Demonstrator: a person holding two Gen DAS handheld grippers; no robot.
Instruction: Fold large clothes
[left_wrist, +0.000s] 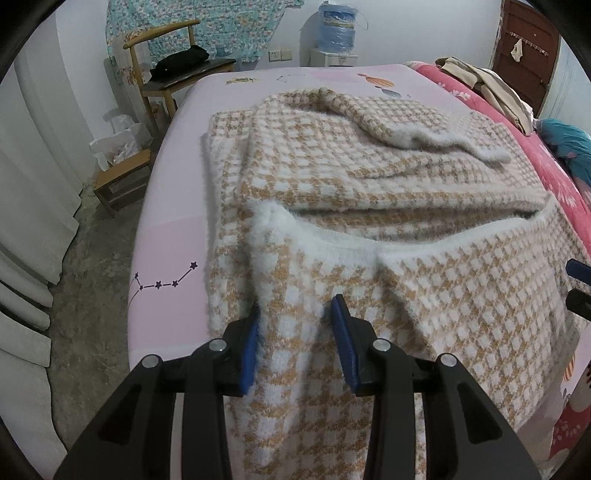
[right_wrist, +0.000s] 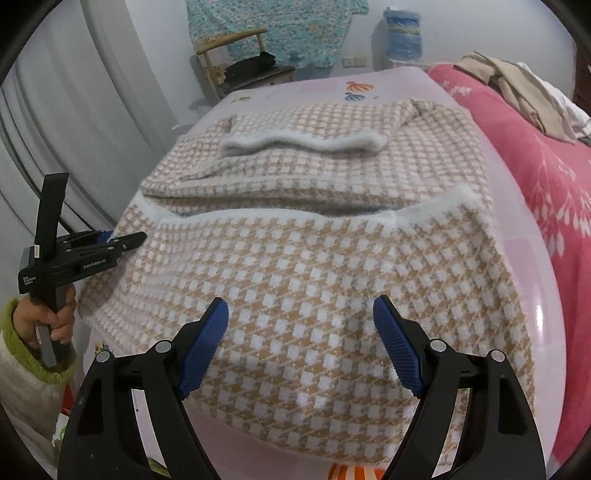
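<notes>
A fuzzy tan-and-white houndstooth sweater (left_wrist: 369, 177) lies on the pink bed sheet (left_wrist: 173, 236), with its far part folded over and a white-cuffed sleeve (right_wrist: 303, 142) across the top. My left gripper (left_wrist: 295, 306) is at the sweater's near left side, and a ridge of fabric fills the gap between its blue pads (left_wrist: 251, 350). The right wrist view shows this gripper (right_wrist: 129, 240) from the side, held by a hand in a green cuff. My right gripper (right_wrist: 301, 302) hovers open over the sweater's near edge, its pads wide apart and touching nothing.
A red flowered blanket (right_wrist: 535, 166) with beige clothes (right_wrist: 524, 88) runs along the bed's right side. A wooden chair (left_wrist: 173, 70) with a black item, a low stool (left_wrist: 122, 181) and bare floor lie left of the bed. A water dispenser (left_wrist: 338, 29) stands at the far wall.
</notes>
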